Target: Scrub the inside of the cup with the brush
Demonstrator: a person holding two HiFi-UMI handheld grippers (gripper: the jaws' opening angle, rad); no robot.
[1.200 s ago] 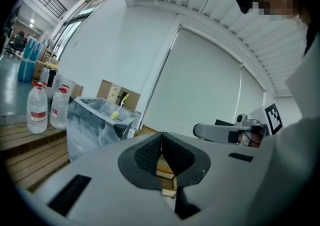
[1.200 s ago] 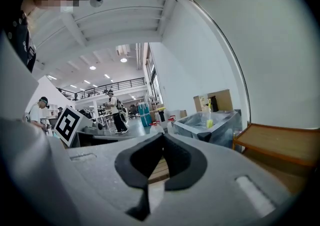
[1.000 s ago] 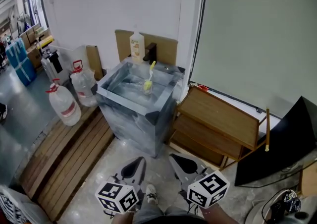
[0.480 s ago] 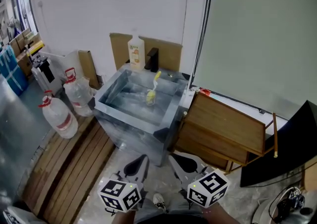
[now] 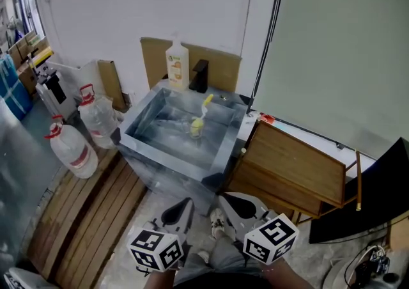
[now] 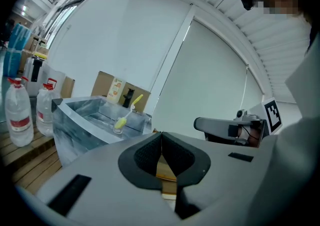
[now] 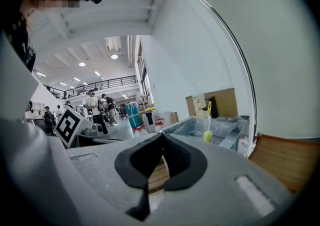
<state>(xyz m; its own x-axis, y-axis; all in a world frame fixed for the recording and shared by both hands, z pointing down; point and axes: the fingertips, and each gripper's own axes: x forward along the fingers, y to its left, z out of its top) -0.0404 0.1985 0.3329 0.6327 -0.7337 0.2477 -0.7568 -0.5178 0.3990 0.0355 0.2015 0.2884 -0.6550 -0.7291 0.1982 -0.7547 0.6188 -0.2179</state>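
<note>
A small clear cup [image 5: 196, 130] stands inside the grey marbled sink [image 5: 142, 149], with a yellow-handled brush [image 5: 205, 105] upright in it. The cup [image 6: 119, 124] and brush [image 6: 135, 101] show far ahead in the left gripper view. In the right gripper view the brush [image 7: 208, 115] shows far ahead too. My left gripper [image 5: 183, 204] and right gripper [image 5: 225, 199] hang side by side above the floor, well short of the sink. Both are shut with nothing between the jaws, as seen at the left gripper [image 6: 161, 135] and the right gripper [image 7: 162, 136].
A soap bottle [image 5: 177, 64] and a black faucet [image 5: 200, 75] stand at the sink's back edge. Two water jugs [image 5: 96, 115] sit to the sink's left beside wooden planks [image 5: 83, 211]. A tilted wooden cabinet [image 5: 294, 166] stands right of the sink. People stand far off [image 7: 95, 105].
Both grippers have moved forward toward the sink together with the head view, and the sink looks nearer. Their jaws have stayed shut.
</note>
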